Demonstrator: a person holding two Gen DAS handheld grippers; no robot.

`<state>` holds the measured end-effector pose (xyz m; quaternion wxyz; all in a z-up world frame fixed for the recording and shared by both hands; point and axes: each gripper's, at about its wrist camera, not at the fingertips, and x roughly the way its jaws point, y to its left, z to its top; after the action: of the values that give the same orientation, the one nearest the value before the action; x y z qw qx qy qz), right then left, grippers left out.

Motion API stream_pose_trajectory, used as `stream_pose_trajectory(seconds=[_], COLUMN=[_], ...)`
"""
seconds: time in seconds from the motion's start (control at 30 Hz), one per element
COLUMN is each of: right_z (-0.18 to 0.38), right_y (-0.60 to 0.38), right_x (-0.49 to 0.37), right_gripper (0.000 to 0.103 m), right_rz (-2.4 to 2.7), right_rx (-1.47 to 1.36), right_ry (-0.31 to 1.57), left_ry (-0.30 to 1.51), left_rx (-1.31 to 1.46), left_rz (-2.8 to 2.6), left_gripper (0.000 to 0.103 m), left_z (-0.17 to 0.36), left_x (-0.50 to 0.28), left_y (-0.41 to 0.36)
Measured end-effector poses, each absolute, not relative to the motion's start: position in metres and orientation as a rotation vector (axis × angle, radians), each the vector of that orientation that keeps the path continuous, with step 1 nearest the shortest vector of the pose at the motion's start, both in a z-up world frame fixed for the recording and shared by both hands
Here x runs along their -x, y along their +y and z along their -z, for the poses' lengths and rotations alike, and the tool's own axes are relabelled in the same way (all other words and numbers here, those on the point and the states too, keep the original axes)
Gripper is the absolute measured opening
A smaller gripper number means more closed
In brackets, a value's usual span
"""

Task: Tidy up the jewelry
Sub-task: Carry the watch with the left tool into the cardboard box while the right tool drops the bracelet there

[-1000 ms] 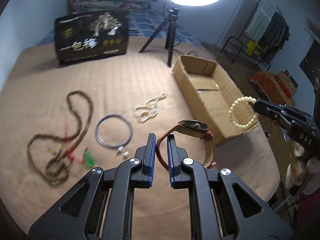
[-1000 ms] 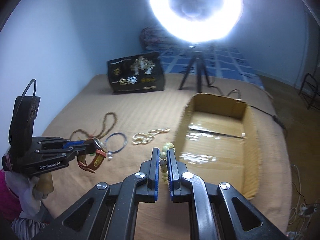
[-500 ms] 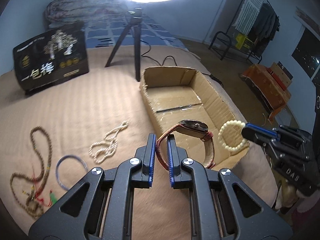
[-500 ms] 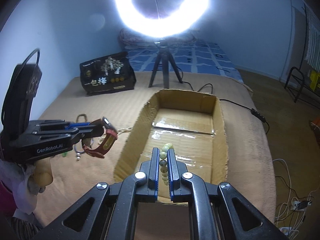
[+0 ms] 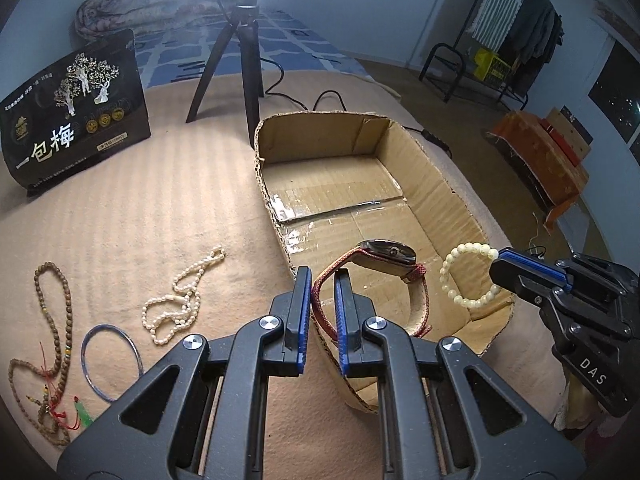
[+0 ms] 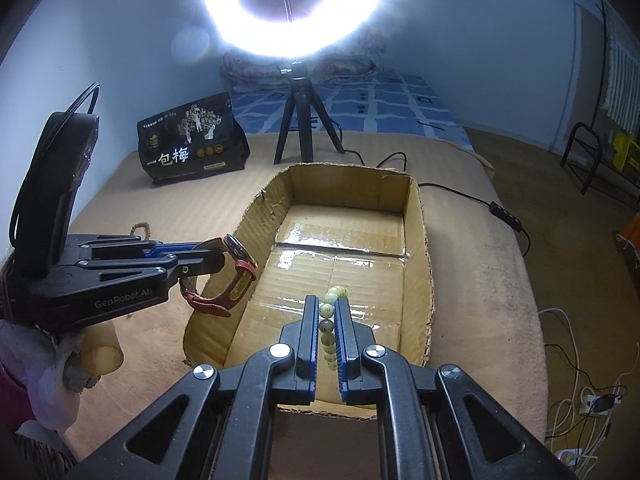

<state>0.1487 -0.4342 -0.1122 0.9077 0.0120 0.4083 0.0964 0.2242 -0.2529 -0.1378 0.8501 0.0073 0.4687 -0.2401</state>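
I note the watch [image 5: 384,256] hangs by its red strap in my clenched left gripper [image 5: 323,276], over the cardboard box [image 5: 452,196] near its left wall. My right gripper [image 6: 327,308] is clamped on the bead bracelet [image 5: 468,276], above the same box's near end.

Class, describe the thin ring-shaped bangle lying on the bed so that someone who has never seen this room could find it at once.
Start at the open cardboard box on the tan blanket and look to its left. Past the loose white pearl necklace lies the bangle, just before the long brown bead strand. It alone is one plain, stiff, bluish hoop, with no beads.
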Motion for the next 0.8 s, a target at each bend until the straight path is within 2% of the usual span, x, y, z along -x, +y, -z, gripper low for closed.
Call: stream_pose_trajectory(seconds=[0.07, 0.13, 0.17, 0.2, 0.23, 0.37, 0.73, 0.8], right_z=[0.113, 0.112, 0.111, 0.111, 0.110, 0.108, 0.094, 0.091], right_y=[-0.433, -0.432, -0.431, -0.430, -0.429, -0.425, -0.412, -0.409], right_x=[-0.150, -0.150, -0.149, -0.148, -0.147, -0.143, -0.130, -0.128], right_gripper=[0.006, 0.025, 0.037, 0.044, 0.045, 0.063, 0.068, 0.071], right_rz=[-0.201, -0.201, -0.194, -0.192, -0.192, -0.184, -0.185, -0.186], right_rx=[-0.024, -0.021, -0.016, -0.013, -0.012, 0.001, 0.022, 0.026], right_ry=[0.845, 0.843, 0.835, 0.831, 0.829, 0.823, 0.804, 0.800], left_ry=[0.989, 0.987, 0.984, 0.977, 0.969, 0.960, 0.936, 0.932], left_rx=[-0.013, -0.013, -0.009, -0.011, -0.013, -0.005, 0.013, 0.018], left_rz=[0.506, 0.496, 0.497, 0.490, 0.484, 0.480, 0.461, 0.457], left_gripper=[0.011, 0.020, 0.023, 0.026, 0.027, 0.027, 0.027, 0.027], left_z=[0.139, 0.138, 0.137, 0.136, 0.134, 0.129, 0.114, 0.111], left_x=[-0.225, -0.225, -0.225, -0.224, -0.223, -0.223, -0.212, -0.209], left_y=[-0.253, -0.252, -0.252, -0.251, -0.249, -0.243, -0.220, -0.215])
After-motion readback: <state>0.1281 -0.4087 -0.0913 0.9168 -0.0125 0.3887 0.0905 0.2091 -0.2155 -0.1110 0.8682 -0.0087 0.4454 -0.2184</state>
